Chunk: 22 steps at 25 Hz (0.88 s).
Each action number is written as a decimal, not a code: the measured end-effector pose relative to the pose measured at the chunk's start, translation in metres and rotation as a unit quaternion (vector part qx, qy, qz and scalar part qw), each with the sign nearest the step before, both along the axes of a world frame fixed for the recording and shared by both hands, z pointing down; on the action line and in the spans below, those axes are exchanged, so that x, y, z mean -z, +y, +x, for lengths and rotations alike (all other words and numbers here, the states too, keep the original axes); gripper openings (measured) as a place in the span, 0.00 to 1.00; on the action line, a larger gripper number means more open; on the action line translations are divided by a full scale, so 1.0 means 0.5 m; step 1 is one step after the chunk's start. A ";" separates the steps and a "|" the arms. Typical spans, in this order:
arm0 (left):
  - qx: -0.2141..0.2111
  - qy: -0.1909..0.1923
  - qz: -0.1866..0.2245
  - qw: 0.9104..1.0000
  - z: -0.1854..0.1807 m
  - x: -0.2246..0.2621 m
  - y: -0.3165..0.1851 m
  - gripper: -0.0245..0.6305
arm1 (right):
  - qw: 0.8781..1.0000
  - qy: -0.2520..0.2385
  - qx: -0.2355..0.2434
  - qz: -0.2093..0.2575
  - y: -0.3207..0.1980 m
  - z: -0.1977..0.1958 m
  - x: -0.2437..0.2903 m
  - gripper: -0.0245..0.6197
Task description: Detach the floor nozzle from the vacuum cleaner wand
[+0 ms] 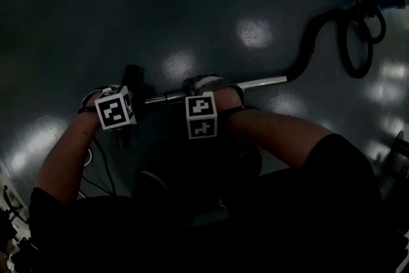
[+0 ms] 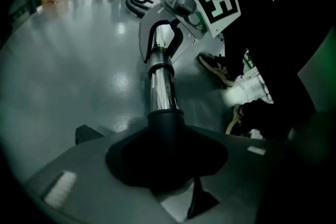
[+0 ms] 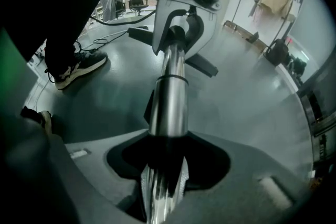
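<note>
With the floor nozzle (image 3: pixel 203 66) still joined at the wand's end, the right gripper (image 3: pixel 164 186) is clamping the chrome wand (image 3: pixel 170 102) and the left gripper (image 2: pixel 167 162) is clamping the nozzle's black collar (image 2: pixel 166 122), so the grip step is ending and a pull apart along the wand is probably coming next.

Floor nozzle (image 1: pixel 133 77) left of wand (image 1: pixel 262 82) — hose (image 1: pixel 307 46) off its right end.

Head cam: high up, facing steeply down at the floor (image 1: pixel 192 9), whole wand (image 1: pixel 255 82) in frame. Left tool (image 1: pixel 131 99) cam: tight on the floor nozzle (image 2: pixel 167 128) neck, facing right along the wand. Right tool (image 1: pixel 206 85) cam: tight on the wand, facing left. Shared: the wand stretch between the tools; each tool cam sees the other tool.
</note>
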<state>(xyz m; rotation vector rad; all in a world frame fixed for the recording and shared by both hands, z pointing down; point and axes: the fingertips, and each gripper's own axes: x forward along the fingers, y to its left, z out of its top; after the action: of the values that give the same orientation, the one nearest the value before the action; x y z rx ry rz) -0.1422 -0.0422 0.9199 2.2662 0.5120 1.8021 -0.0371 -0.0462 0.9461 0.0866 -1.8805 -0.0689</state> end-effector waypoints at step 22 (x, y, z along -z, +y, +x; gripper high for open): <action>0.000 -0.100 0.077 0.992 -0.009 0.029 0.011 0.28 | 0.999 -0.030 -0.019 -0.033 0.004 0.001 0.021 0.28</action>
<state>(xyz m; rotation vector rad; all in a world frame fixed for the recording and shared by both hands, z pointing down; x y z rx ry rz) -0.1467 -0.0366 0.9053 2.1453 0.3487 2.1055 -0.0368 -0.0444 0.9357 0.0793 -1.9393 0.0230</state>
